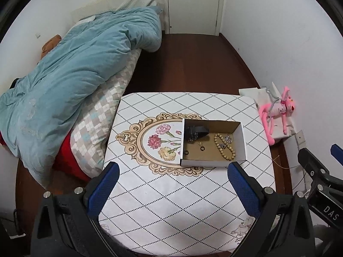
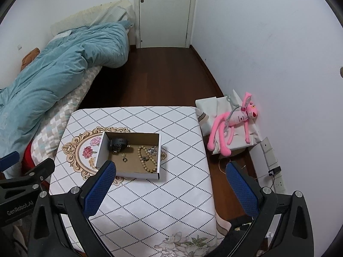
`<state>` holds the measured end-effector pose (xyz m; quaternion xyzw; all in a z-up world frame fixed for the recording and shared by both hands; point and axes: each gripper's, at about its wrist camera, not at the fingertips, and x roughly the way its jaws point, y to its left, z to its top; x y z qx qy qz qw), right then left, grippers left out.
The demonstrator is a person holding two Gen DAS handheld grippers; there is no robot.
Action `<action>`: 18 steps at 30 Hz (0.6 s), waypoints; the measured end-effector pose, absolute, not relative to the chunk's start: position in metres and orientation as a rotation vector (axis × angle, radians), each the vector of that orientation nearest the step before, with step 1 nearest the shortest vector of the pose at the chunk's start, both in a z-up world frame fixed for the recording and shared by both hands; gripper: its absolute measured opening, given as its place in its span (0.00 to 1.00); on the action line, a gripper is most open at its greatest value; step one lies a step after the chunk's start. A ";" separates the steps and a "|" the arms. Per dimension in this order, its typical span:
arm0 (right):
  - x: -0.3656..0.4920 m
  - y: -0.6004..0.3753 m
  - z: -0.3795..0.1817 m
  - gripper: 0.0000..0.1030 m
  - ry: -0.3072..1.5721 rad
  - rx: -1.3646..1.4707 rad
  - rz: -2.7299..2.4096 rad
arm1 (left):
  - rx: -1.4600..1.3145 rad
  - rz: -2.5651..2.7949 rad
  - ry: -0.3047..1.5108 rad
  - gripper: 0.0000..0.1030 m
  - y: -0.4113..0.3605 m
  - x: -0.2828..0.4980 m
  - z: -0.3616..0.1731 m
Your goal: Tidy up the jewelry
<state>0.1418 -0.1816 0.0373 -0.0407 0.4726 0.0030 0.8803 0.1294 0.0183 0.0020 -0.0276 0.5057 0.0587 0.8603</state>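
Both of your tongs are spread wide and hold nothing: the left tongs (image 1: 173, 190) hang over the near part of the worktop (image 1: 171, 203), and the right tongs (image 2: 171, 190) sit toward its right edge, short of the box.

Everything you need lies in the shallow cardboard box (image 2: 128, 172) on the worktop's patterned cloth, partly over the flower medallion. Inside it:

- A wooden bead bracelet (image 1: 224, 147) lies as a long loop on the right side. It should be light and limp — it will likely sag and swing. Pinch across one strand of beads near the middle of the loop, not at its end.
- A black watch or strap (image 1: 197, 131) rests against the back left wall. It is probably the heaviest piece and springy. Take it across the band, where the pads can bite.
- Small silvery pieces (image 1: 227, 139) sit touching the bracelet. I cannot tell what they are. Judge them as light, hard and slippery; one may snag on the beads.
- Small dark rings (image 1: 202, 148) lie flat on the box floor — thin, hard to get under, likely to skate away. Close slowly with a pad on each side.

The box itself is light card and may slide if you push down on its wall, so steady it with the other tongs.
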 end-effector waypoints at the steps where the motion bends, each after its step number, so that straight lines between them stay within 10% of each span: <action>1: 0.143 -0.182 0.036 1.00 0.990 -0.084 0.006 | -0.058 0.122 1.063 1.00 0.018 0.130 0.001; 18: 0.146 -0.185 0.026 1.00 1.019 -0.086 0.013 | -0.047 0.112 1.084 1.00 0.014 0.130 -0.005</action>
